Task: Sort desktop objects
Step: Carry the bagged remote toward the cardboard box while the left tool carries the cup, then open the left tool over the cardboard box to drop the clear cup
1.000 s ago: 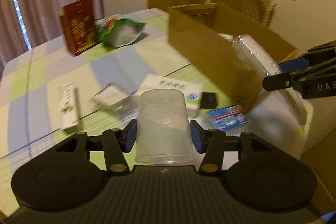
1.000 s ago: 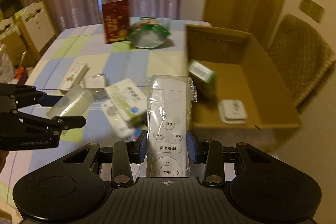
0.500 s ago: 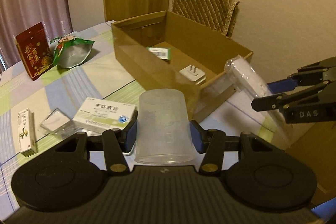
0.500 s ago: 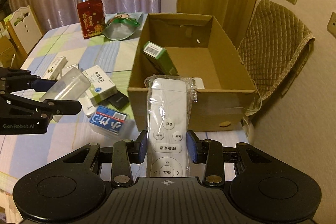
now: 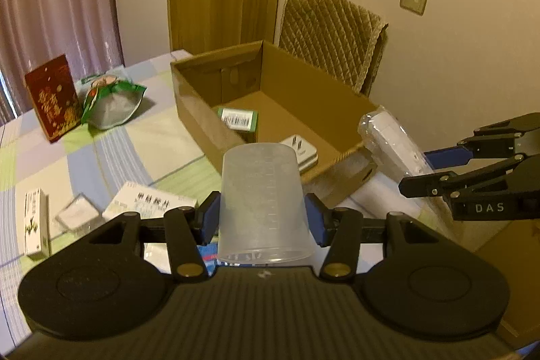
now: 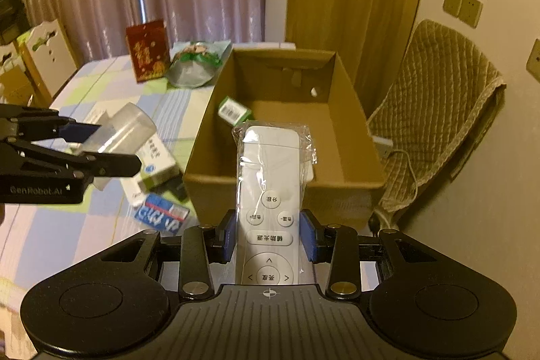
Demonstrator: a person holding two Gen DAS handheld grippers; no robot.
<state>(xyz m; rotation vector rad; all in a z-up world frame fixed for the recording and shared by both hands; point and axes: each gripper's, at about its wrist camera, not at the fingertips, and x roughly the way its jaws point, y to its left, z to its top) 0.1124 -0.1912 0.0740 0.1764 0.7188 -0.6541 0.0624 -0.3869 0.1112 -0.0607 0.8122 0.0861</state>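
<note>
left gripper grips cup | right gripper grips remote | box: green carton

The open cardboard box is mostly unoccupied at frame centre; its left floor is taken by a green carton.

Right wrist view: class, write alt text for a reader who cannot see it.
The right gripper clamps a white remote in a clear bag, held before an open cardboard box containing a green packet. To its left, the left gripper holds a clear plastic cup over the checked tablecloth.
</note>
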